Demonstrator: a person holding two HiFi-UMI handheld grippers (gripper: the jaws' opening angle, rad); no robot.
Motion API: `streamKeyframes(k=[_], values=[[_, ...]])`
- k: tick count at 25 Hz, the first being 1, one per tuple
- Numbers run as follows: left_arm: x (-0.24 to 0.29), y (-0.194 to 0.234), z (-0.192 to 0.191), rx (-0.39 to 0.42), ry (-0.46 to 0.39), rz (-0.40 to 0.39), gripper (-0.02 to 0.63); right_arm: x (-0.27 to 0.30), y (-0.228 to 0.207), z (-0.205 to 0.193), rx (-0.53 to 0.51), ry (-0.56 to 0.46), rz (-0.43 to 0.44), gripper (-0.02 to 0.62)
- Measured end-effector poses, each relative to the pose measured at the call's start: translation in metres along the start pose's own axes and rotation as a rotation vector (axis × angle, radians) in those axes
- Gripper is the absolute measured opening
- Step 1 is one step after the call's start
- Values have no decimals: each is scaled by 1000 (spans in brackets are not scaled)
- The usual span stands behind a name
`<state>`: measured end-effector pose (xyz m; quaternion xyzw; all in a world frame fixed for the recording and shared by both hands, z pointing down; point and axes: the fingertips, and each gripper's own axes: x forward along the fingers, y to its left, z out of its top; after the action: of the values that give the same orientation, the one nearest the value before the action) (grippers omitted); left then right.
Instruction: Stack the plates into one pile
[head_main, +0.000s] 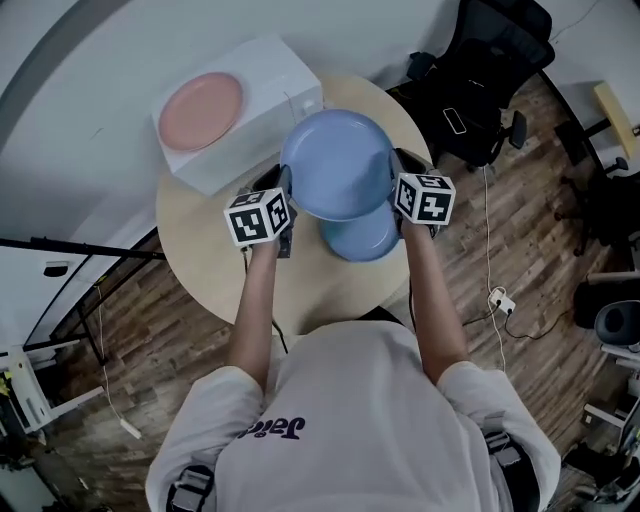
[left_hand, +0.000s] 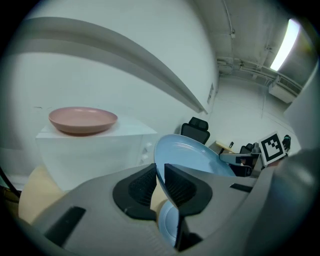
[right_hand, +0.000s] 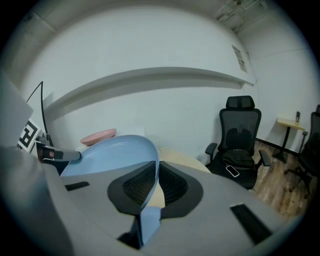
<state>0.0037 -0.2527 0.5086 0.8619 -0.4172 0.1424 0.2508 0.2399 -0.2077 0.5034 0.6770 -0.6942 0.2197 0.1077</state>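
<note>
A large blue plate (head_main: 338, 164) hangs above the round wooden table (head_main: 210, 255), held by both grippers at opposite rims. My left gripper (head_main: 287, 205) is shut on its left rim (left_hand: 161, 170), the pads pinching the edge. My right gripper (head_main: 397, 195) is shut on its right rim (right_hand: 152, 175). Directly beneath lies a smaller blue plate (head_main: 362, 238) on the table, partly hidden by the held one. A pink plate (head_main: 201, 109) rests on a white box (head_main: 262, 65) at the table's far left; it also shows in the left gripper view (left_hand: 82, 120).
A black office chair (head_main: 480, 80) with a phone on its seat stands right of the table. Cables and a power strip (head_main: 497, 300) lie on the wooden floor. A black stand (head_main: 70, 250) reaches in from the left. A white wall runs behind the table.
</note>
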Motion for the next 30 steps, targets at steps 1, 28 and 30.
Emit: streamKeyframes(k=[1, 28, 30], values=[[4, -7, -11, 11, 15, -5, 58, -4, -9, -17, 7, 26, -15, 34], [83, -22, -242, 158, 194, 110, 43, -9, -89, -254, 19, 363, -122, 28], [88, -20, -251, 165, 216, 129, 43, -5, -91, -258, 20, 367, -118, 28]])
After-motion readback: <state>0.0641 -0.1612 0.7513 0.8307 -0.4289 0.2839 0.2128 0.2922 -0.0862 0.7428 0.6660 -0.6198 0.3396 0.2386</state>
